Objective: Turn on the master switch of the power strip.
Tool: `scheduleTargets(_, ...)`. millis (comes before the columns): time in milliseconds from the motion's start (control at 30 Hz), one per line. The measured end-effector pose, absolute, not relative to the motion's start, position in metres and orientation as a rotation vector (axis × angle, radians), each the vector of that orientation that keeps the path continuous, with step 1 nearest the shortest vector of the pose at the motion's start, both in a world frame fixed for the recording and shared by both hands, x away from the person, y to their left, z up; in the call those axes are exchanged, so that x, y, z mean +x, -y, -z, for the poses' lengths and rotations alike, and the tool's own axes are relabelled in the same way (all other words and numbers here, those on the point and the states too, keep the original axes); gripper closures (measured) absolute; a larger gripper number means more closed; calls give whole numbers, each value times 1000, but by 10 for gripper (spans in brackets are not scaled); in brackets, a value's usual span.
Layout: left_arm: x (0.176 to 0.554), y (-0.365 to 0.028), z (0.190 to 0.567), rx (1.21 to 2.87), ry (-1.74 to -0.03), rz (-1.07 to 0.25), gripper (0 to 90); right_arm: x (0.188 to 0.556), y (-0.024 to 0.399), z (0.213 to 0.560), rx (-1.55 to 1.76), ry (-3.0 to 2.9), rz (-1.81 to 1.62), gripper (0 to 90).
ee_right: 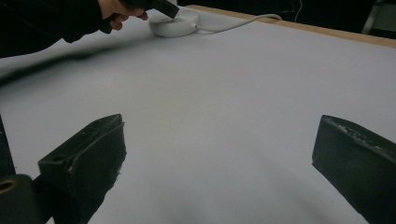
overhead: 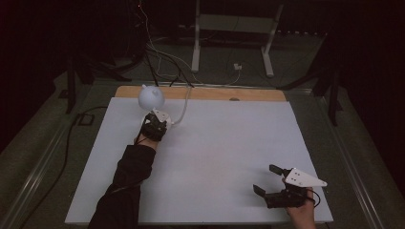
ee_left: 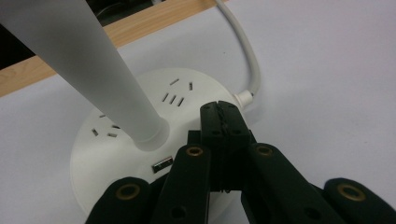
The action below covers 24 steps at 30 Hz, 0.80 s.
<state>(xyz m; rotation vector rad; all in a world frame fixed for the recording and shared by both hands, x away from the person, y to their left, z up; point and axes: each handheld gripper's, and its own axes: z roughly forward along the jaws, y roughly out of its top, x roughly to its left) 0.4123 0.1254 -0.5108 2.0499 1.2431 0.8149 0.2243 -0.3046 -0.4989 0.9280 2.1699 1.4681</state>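
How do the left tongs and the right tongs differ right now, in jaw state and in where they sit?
The left tongs have their jaws pressed together; the right tongs have theirs spread wide with nothing between. The left tongs sit at the table's far left, over the round white socket base beside its white stem; the right tongs hover over bare white tabletop at the near right. Both are black and hand-held.

White-topped table (overhead: pixel 215 157), wooden far edge; round white socket base (ee_left: pixel 140 154) with cord (ee_left: pixel 247 60) at far left
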Motion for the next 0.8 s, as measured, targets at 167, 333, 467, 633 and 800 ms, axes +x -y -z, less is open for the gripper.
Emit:
scheduleTargets(167, 412, -125, 512, 2064, -1231, -830, 900, 224, 304, 499, 929, -2171, -1468, 28)
scheduleTargets(333, 412, -126, 512, 2063, -1215, -815, 900, 225, 304, 499, 928, -2174, -1467, 28)
scheduleTargets(467, 412, -125, 513, 2073, -1199, -825, 900, 225, 304, 500, 927, -2177, -1465, 28)
scheduleTargets(633, 413, -123, 515, 2068, -1178, -829, 900, 224, 304, 499, 924, -2174, -1468, 28)
scheduleTargets(800, 413, -123, 515, 2063, -1171, -845, 900, 225, 304, 500, 927, -2179, -1465, 28)
